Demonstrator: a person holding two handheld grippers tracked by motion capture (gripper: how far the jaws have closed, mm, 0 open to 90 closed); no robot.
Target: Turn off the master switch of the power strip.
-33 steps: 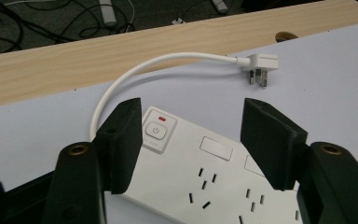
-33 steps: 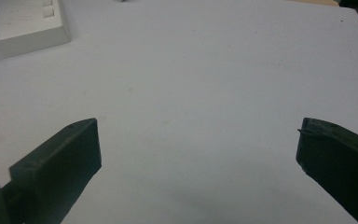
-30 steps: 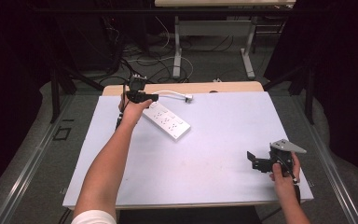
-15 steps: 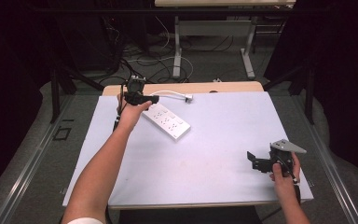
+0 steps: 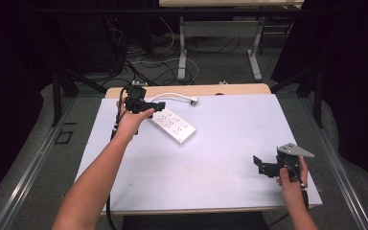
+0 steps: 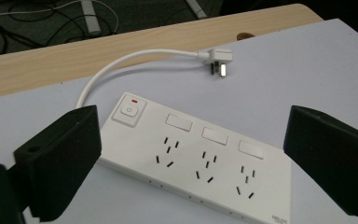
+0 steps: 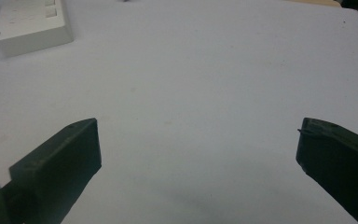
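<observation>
One white power strip [image 5: 173,125] lies flat on the far left part of the table [image 5: 230,143], set at a slant to the table's edges. It is a long, smooth plastic block with rounded corners. The left gripper view counts its parts: one power button [image 6: 129,112] with a small red mark above it at the cord end, then three sets of dark socket slots, each with a blank rectangular cover above it. One white cord [image 6: 135,60] curves out of the button end and ends in one plug [image 6: 218,60] with metal prongs, lying on the table near the far edge. The high view gives none of that detail, only the strip's outline, cord and plug.

The table top is a matt, pale lilac sheet over a light wooden board, whose grain shows as a strip along the far edge.

Two grippers are in use. The left gripper [image 6: 191,158] hangs just above the button end of the strip, its two blocky black jaws spread wide with the strip between and below them, not touching it. The right gripper [image 7: 198,158] is well apart, near the front right corner of the table, jaws likewise spread wide over bare surface; its view catches one end of the strip at the upper left. In the high view a grey three-cornered plate tops the right gripper.
</observation>
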